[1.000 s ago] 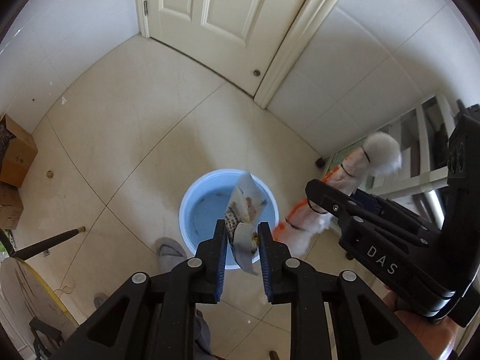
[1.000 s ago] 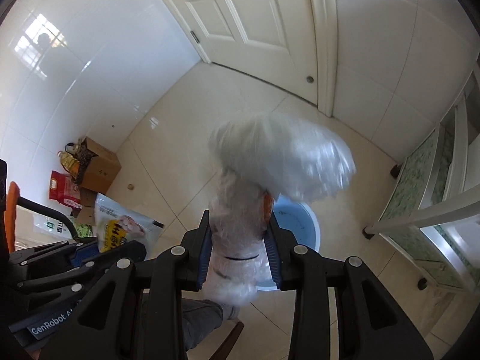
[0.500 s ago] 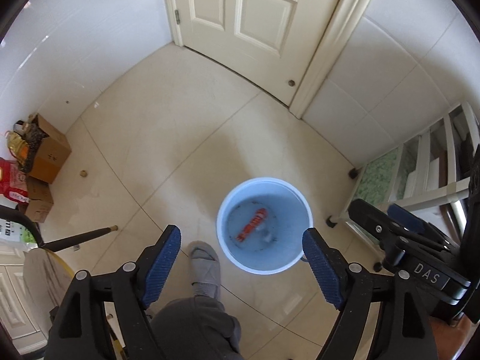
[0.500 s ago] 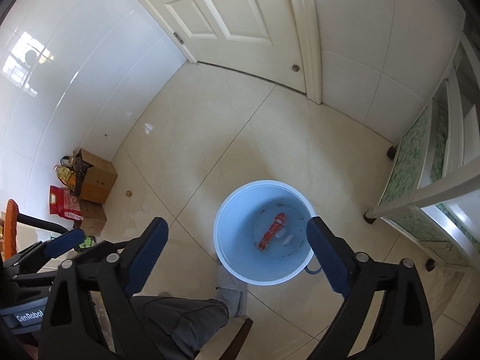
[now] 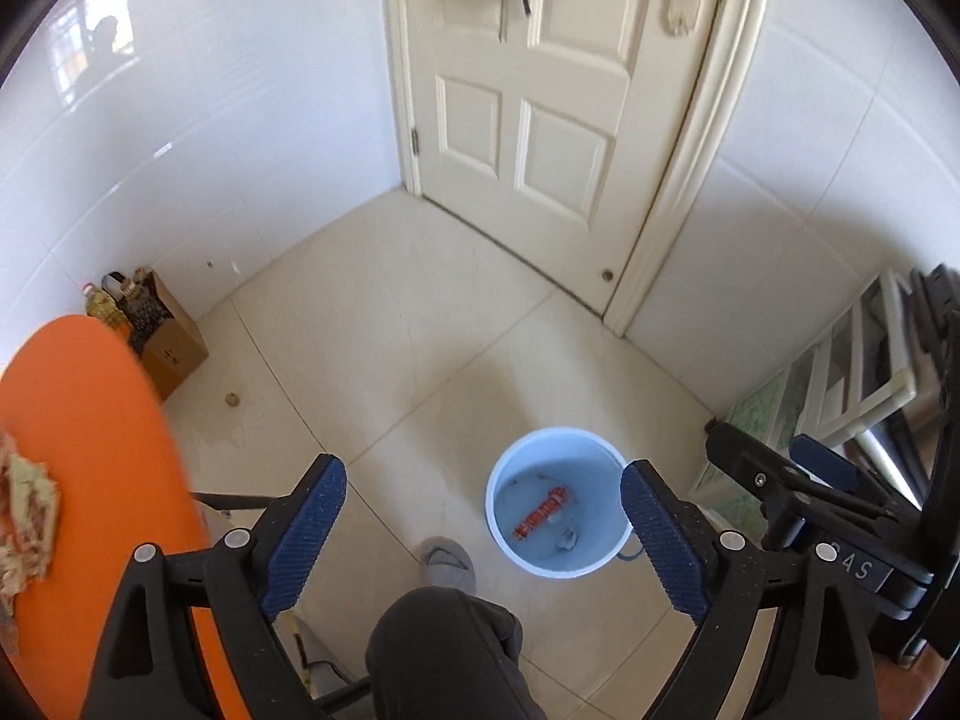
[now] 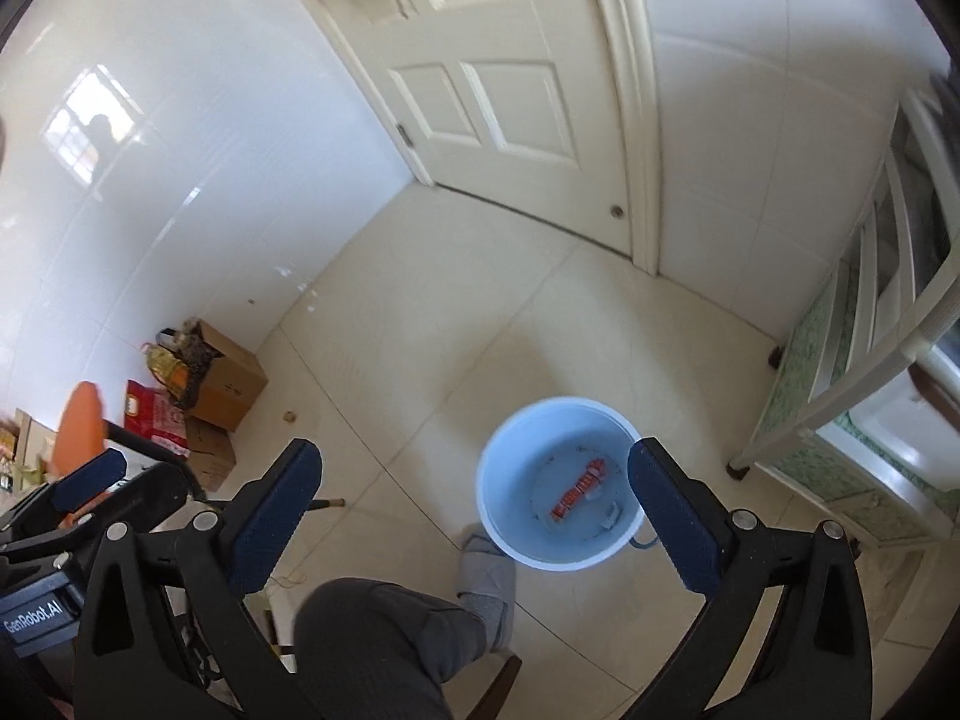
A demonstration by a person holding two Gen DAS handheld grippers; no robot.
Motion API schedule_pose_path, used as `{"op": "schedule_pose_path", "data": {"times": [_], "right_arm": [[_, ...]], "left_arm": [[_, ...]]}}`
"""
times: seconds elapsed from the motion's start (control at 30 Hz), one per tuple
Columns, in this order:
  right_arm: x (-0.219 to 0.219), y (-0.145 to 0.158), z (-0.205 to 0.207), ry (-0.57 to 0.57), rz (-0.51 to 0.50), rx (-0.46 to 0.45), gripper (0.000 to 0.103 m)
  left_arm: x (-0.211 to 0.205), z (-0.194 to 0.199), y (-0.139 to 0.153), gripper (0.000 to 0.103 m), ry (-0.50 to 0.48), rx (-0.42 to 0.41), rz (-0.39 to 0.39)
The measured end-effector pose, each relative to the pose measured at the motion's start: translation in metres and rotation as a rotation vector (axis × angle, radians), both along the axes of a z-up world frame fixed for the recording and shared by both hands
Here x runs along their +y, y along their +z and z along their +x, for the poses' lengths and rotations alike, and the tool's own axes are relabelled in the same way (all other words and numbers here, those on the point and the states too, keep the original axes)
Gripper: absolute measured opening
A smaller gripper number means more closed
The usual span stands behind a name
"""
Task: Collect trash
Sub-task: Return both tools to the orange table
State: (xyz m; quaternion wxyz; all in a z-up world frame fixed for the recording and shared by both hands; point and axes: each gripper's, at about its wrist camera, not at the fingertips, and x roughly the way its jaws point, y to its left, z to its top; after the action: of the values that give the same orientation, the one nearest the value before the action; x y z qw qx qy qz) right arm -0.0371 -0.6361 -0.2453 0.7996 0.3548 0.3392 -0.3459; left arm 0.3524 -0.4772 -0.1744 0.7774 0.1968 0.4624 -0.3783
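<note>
A light blue bucket point(image 5: 555, 433) point(image 6: 558, 403) stands on the tiled floor below both grippers. Inside it lie an orange-red wrapper point(image 5: 540, 513) point(image 6: 577, 495) and a small pale scrap point(image 5: 567, 537) point(image 6: 611, 515). My left gripper point(image 5: 483, 471) hangs high above the floor, its jaws opening wide with nothing between them. My right gripper point(image 6: 475, 450) is open and empty too, its right finger overlapping the bucket's rim in the picture. Crumpled paper point(image 5: 24, 510) lies on an orange table point(image 5: 90, 450) at the left.
A person's dark trouser leg point(image 5: 444, 648) and grey slipper point(image 5: 447, 561) stand just left of the bucket. Cardboard boxes point(image 5: 171, 342) point(image 6: 231, 384) with bottles sit by the left wall. A white shelf unit point(image 5: 840, 396) point(image 6: 870, 360) lines the right; a shut door point(image 5: 540, 150) is ahead.
Both grippers opened: the left let go of a printed packet, the right of a clear plastic bag, over the bucket. Both then rose, so the bucket looks smaller.
</note>
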Motion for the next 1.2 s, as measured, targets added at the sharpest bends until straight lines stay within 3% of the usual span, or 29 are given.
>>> {"op": "schedule_pose_path", "data": {"times": [0.3, 0.57, 0.9, 1.2], "right_arm": [[0.089, 0.106, 0.042, 0.156, -0.179, -0.141, 0.103], [0.179, 0.167, 0.092, 0.345, -0.277, -0.256, 0.103], [0.283, 0.201, 0.140, 0.581, -0.349, -0.332, 0.103], [0.349, 0.199, 0.158, 0.761, -0.409, -0.323, 0.103]], "left_arm": [[0.141, -0.014, 0.089, 0.096, 0.162, -0.149, -0.182], [0.277, -0.058, 0.144, 0.102, 0.360, -0.309, -0.258], [0.409, -0.131, 0.173, 0.102, 0.583, -0.433, -0.302], [0.450, -0.179, 0.165, 0.102, 0.726, -0.502, -0.309]]}}
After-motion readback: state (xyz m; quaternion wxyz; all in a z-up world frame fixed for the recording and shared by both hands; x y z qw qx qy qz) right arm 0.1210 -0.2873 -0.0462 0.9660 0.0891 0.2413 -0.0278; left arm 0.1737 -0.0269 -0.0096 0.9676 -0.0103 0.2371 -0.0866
